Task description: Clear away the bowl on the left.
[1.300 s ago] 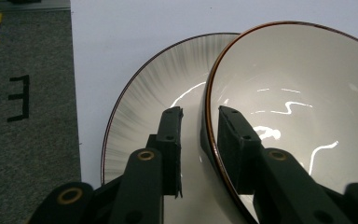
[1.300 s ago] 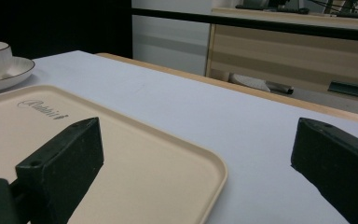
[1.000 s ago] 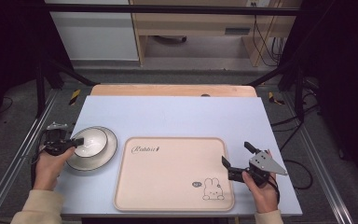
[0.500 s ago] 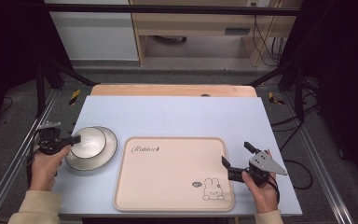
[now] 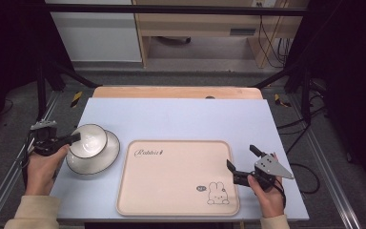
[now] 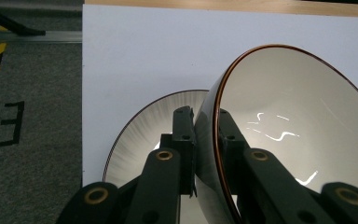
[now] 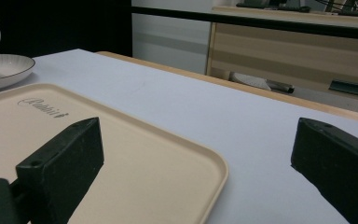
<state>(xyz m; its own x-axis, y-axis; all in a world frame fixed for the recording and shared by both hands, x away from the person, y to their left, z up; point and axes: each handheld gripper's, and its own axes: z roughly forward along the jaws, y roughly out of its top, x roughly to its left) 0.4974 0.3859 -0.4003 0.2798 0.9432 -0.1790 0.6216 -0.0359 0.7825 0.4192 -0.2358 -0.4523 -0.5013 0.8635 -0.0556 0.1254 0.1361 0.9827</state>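
Left claw (image 5: 74, 137) at the surface's left edge, held in the left hand (image 5: 43, 164), forearm entering from the bottom left corner. Its jaws are pinched on the bowl (image 6: 289, 130) rim, one inside, one outside. Right claw (image 5: 242, 158) near the right front corner, held in the right hand (image 5: 267, 191); jaws spread wide, nothing between them, pointing left and away.
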